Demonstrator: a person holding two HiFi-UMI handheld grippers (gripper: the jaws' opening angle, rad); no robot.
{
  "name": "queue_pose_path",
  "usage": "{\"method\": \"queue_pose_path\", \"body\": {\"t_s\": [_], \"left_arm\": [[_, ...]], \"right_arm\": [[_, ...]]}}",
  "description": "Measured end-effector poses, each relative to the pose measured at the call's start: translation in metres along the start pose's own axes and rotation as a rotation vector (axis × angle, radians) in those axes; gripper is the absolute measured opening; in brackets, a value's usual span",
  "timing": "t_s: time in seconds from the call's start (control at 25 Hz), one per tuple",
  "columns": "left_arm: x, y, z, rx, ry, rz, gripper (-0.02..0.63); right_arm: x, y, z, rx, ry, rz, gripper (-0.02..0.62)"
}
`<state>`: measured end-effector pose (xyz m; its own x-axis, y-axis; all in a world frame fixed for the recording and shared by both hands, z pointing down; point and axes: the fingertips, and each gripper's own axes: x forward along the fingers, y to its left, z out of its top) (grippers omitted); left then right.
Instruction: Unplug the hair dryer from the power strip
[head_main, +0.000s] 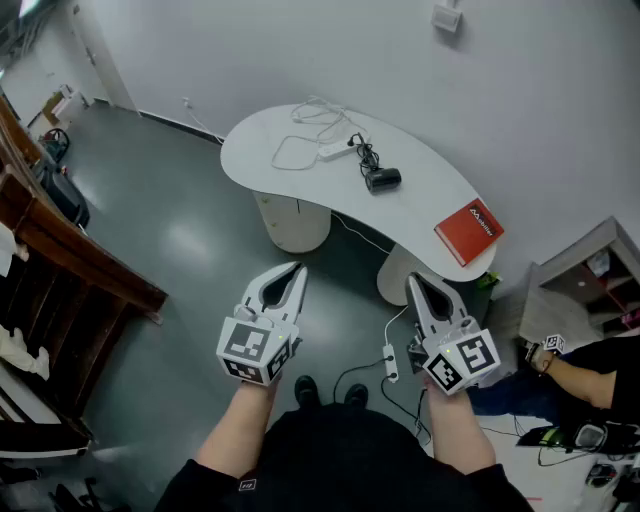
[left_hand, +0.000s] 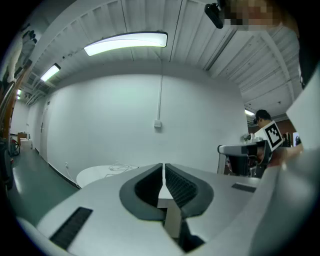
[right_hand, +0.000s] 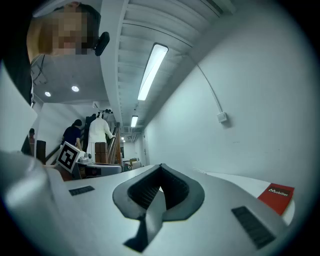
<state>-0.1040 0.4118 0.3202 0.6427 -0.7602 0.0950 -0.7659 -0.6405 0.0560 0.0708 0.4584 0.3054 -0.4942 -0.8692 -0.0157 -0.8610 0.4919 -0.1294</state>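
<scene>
**Both grippers closed, well short of the table; plug not yet touched**

Near left: left gripper (head_main: 297, 275), jaws pressed together, nothing between, held level over the floor and well apart from the table (head_main: 420, 205).

Far left part of the tabletop: white power strip (head_main: 333, 152) among loose white cable loops (head_main: 290, 155). Just to its right: black cord (head_main: 362, 155), bunched up, leading to the hair dryer (head_main: 383, 180), which lies on its side near mid-table. The plug probably sits at the strip's right end; too small to confirm.

Handling, as judgement:
- Strip looks light and likely to slide or lift with the plug, so needs pinning with one gripper.
- Plug body is rigid and the right place to grip.
- Cord is limp and poor to pull on.
- Dryer shell is smooth and rounded; no need to move it.

Right end of the table: red book (head_main: 468, 231), flat, clear of the cord.

Near right: right gripper (head_main: 415, 283), jaws fully closed and empty, also level.

Containers: none on the table. Open shelf unit (head_main: 590, 270) at far right holds small items, not identifiable.
</scene>
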Motion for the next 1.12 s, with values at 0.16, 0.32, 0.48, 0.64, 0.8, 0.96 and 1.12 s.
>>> {"method": "queue_pose_path", "body": {"t_s": [0.16, 0.32, 0.48, 0.64, 0.8, 0.96, 1.12], "left_arm": [[0.000, 0.003, -0.004, -0.003, 0.006, -0.005, 0.026], [-0.001, 0.008, -0.004, -0.005, 0.007, -0.006, 0.026], [-0.003, 0.016, -0.001, 0.002, 0.004, -0.004, 0.026], [-0.006, 0.026, 0.002, 0.006, -0.003, -0.002, 0.026], [-0.013, 0.038, 0.003, 0.012, -0.014, -0.009, 0.026], [-0.022, 0.052, 0.001, 0.013, -0.015, -0.020, 0.026], [-0.027, 0.062, -0.006, 0.003, -0.009, -0.030, 0.026]], "right_arm": [[0.005, 0.002, -0.004, 0.004, 0.005, 0.000, 0.034], [0.011, 0.004, -0.006, 0.007, 0.008, 0.003, 0.034], [0.021, 0.007, -0.005, 0.011, 0.007, 0.007, 0.034], [0.033, 0.017, -0.006, 0.037, 0.001, 0.044, 0.034], [0.046, 0.037, -0.014, 0.071, 0.009, 0.095, 0.034], [0.055, 0.051, -0.026, 0.095, 0.024, 0.084, 0.034], [0.060, 0.058, -0.034, 0.102, 0.041, 0.071, 0.035]]}}
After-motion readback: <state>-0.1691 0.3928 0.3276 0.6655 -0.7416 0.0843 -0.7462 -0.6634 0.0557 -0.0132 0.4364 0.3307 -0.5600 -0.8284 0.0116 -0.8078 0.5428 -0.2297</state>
